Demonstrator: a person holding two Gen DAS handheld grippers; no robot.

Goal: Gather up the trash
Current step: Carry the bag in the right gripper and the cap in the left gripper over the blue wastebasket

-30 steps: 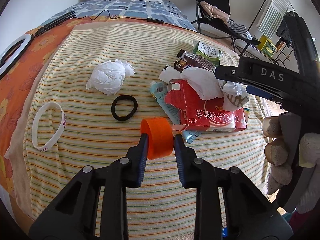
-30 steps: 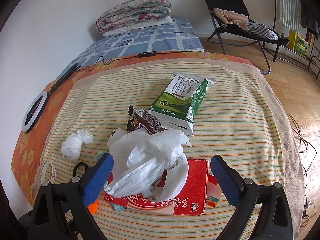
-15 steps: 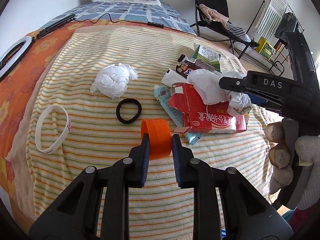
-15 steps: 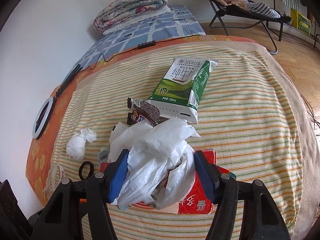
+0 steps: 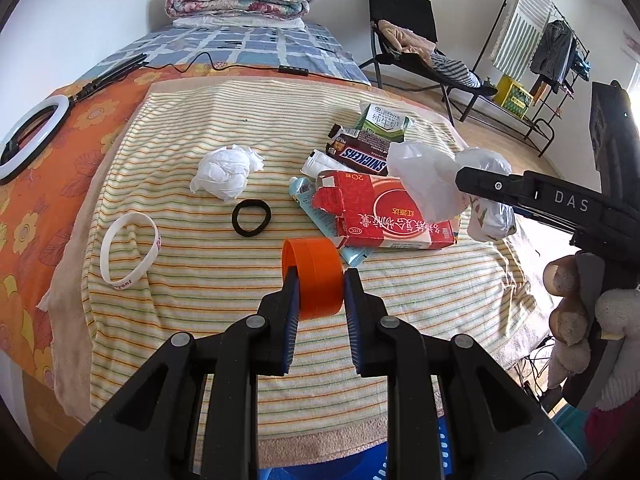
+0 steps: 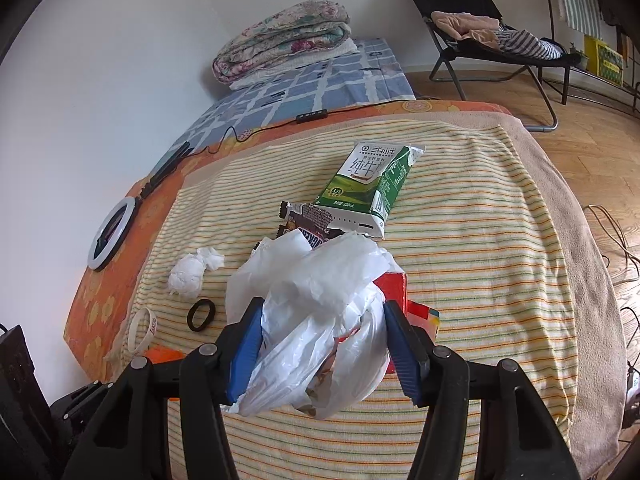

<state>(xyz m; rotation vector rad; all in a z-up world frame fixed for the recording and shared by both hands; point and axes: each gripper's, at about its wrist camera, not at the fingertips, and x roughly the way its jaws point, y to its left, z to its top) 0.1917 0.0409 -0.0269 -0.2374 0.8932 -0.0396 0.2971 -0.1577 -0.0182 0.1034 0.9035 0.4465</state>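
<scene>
My left gripper (image 5: 319, 280) is shut on an orange ring-shaped lid (image 5: 316, 276), held just above the striped towel (image 5: 200, 280). My right gripper (image 6: 322, 320) is shut on a crumpled white plastic bag (image 6: 320, 300), lifted over the red carton (image 6: 394, 288). The bag also shows in the left wrist view (image 5: 432, 180). On the towel lie a red carton (image 5: 384, 216), a Snickers wrapper (image 5: 360, 154), a green milk carton (image 6: 372, 184), a light blue tube (image 5: 320, 212) and a tissue ball (image 5: 226, 172).
A black hair tie (image 5: 252, 218) and a white wristband (image 5: 128, 252) lie on the towel at left. A ring light (image 5: 28, 136) sits on the orange sheet. A folded quilt (image 5: 240, 0) is at the bed's head. A folding chair (image 5: 408, 40) stands right.
My right gripper closed on the plastic bag and lifted it off the red carton. My left gripper stayed shut on the orange lid and pulled back a little.
</scene>
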